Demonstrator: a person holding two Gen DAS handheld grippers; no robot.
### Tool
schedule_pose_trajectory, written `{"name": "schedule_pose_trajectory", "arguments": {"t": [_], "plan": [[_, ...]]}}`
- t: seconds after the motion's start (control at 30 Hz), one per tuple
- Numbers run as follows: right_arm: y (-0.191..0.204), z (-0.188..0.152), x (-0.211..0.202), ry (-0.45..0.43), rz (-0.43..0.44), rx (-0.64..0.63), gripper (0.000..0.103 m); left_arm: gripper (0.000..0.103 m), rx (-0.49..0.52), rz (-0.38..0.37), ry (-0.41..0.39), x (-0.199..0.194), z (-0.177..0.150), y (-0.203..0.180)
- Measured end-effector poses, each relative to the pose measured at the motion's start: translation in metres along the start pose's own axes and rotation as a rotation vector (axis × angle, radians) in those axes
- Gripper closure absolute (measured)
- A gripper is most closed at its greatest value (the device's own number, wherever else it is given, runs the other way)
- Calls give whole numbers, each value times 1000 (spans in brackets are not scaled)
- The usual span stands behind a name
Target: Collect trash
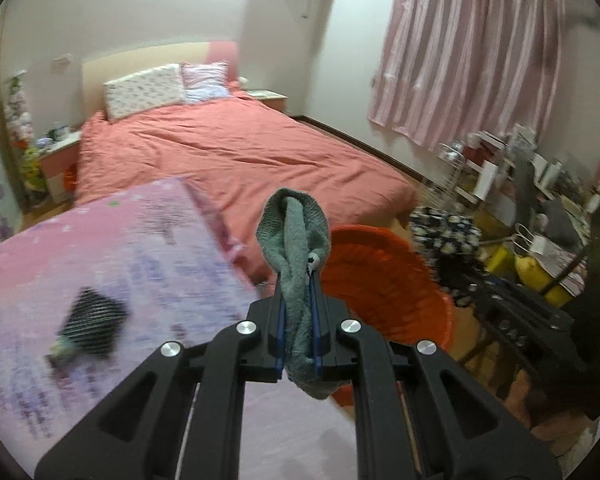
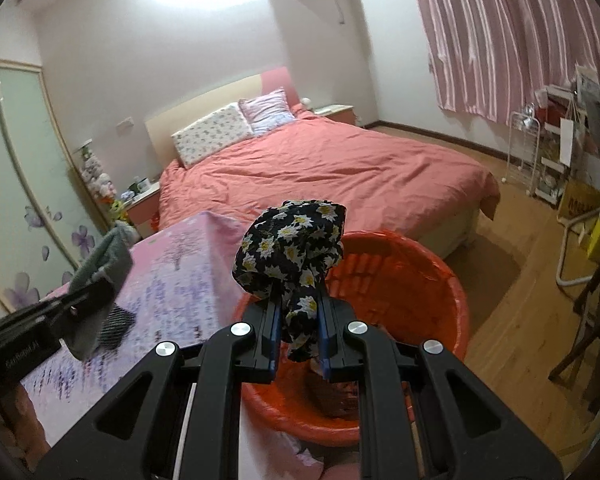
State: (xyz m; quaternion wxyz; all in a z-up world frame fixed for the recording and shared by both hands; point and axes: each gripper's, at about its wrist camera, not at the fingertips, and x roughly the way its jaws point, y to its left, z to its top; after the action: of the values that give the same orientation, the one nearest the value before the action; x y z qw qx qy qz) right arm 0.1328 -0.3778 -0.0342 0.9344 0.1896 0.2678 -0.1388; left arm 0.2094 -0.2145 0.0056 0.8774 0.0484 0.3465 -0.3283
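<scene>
In the left wrist view my left gripper [image 1: 298,292] is shut on a grey-green towel cloth [image 1: 294,224], which sticks up past the fingertips and hangs below them. An orange plastic basket [image 1: 380,236] sits just beyond it to the right. In the right wrist view my right gripper [image 2: 299,304] is shut on a bunched black cloth with white daisies [image 2: 292,240], held over the near rim of the basket [image 2: 440,264]. The left gripper [image 2: 80,300] with its grey cloth [image 2: 104,256] shows at the left. A dark striped item [image 1: 92,326] lies on the pink-covered table [image 1: 160,240].
A large bed with a salmon cover [image 2: 320,168] fills the middle of the room. Cluttered shelves and bags [image 2: 572,160] line the right wall under pink curtains. Bare wooden floor [image 2: 512,300] lies right of the basket. A nightstand [image 1: 58,160] stands left of the bed.
</scene>
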Motion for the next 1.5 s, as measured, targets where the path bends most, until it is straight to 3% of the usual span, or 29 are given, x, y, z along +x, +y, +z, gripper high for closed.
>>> {"name": "schedule_pose_trajectory", "arguments": {"t": [0.1,0.2,0.23,0.43,0.63,0.8,0.87,0.97,1.07,1.13,1.37,1.5], "plan": [[-15,0,13,23,-3,35,79,80,8,-30,33,32,3,-20],[-31,-3,28,51,-7,73,56,61,9,-12,82,62,2,-24],[-35,-5,34,64,-4,87,52,60,4,-8,92,67,-1,-22],[-37,-23,42,102,-22,76,48,53,-5,63,126,80,-14,6],[-24,-28,42,118,-16,14,48,53,3,248,115,58,-28,72],[6,-34,41,134,17,-53,48,53,-90,411,129,41,-37,153],[17,-37,42,146,33,-73,48,56,-138,448,144,40,-42,181],[31,-42,44,163,48,-91,48,70,-183,451,176,43,-49,202],[43,-47,46,180,61,-104,48,84,-153,462,173,45,-51,206],[53,-50,47,188,67,-110,48,100,-147,462,170,44,-52,208],[85,-59,47,210,108,-148,48,102,-165,477,138,20,-58,221],[110,-66,49,225,135,-180,48,102,-221,482,123,-4,-63,247]]}}
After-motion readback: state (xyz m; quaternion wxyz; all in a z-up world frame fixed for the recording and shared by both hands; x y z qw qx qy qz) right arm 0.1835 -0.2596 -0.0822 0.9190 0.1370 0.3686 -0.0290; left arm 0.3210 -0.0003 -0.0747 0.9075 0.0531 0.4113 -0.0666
